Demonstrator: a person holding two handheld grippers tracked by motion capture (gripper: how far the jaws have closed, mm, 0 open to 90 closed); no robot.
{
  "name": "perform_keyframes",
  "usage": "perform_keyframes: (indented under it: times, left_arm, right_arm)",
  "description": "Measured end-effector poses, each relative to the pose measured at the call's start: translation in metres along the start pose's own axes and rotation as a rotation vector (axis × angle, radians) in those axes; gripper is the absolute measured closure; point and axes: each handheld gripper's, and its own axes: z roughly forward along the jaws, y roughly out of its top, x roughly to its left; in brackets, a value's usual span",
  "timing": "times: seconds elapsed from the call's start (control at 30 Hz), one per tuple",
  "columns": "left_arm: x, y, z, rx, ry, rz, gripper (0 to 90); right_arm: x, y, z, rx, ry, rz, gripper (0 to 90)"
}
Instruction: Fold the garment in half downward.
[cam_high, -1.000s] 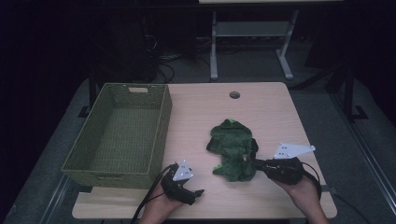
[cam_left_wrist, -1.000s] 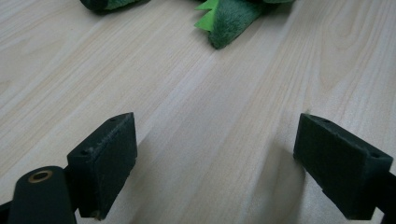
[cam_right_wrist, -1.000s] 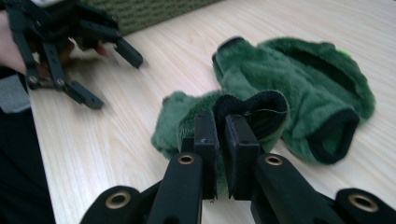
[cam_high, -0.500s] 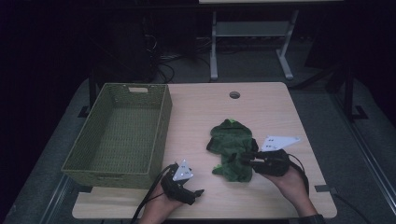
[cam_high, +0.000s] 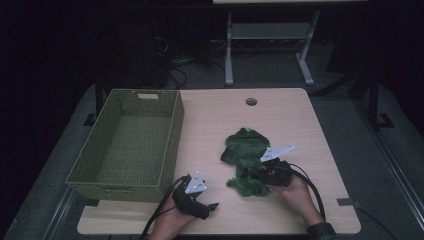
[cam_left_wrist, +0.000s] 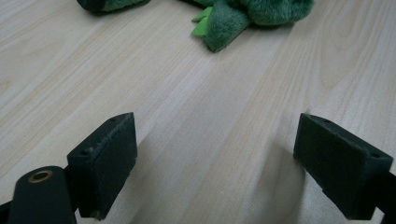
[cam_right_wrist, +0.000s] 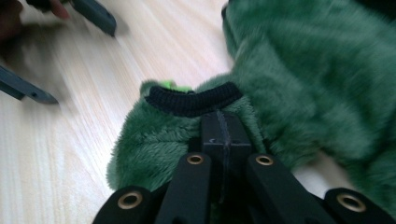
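Working across the table (cam_high: 210, 125) from left to right, we first pass the woven green basket (cam_high: 127, 145), which stands empty at the left edge and is our likely target. Next comes the left gripper (cam_high: 212, 205), resting low near the front edge with its jaws wide apart and nothing between them; in the left gripper view only bare wood lies between the pads (cam_left_wrist: 103, 161). Just to the right lies the green plush garment (cam_high: 246, 160), crumpled in the middle of the table, well apart from the basket. The right gripper (cam_high: 256, 175) sits at the garment's near end, and the right gripper view shows its jaws pressed together, having just been closing, at the fleece just below the black ribbed cuff (cam_right_wrist: 194, 100). We judge the pinch shallow, so we should check that the fabric is truly caught before lifting, then raise it slowly and high enough that the hanging cloth clears the basket's wall.
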Motion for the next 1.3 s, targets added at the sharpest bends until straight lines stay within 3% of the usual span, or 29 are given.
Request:
perform_keyframes:
  times: [0.3,0.57,0.83,0.9,1.07,1.3]
  left_arm:
    - [0.000,0.000,0.000,-0.001,0.001,0.000,12.6]
    - [0.001,0.001,0.000,-0.003,0.002,0.005,12.6]
    - [0.001,0.001,0.000,-0.002,-0.013,-0.005,12.7]
    - [0.001,0.004,-0.001,-0.005,-0.029,-0.017,13.3]
    - [0.004,0.016,0.002,0.014,-0.018,0.003,13.7]
    - [0.013,0.037,0.004,0.023,-0.044,0.002,13.8]
  right_arm:
    - [0.002,0.000,0.001,0.003,-0.014,0.010,89.0]
    - [-0.001,0.003,-0.031,-0.084,-0.060,0.005,69.9]
    - [-0.010,0.008,-0.044,-0.133,-0.099,0.041,56.5]
    - [-0.011,0.008,-0.044,-0.126,-0.114,0.038,55.9]
    - [-0.017,0.010,-0.050,-0.157,-0.132,0.047,54.7]
    - [-0.025,0.020,-0.053,-0.162,-0.160,0.053,52.4]
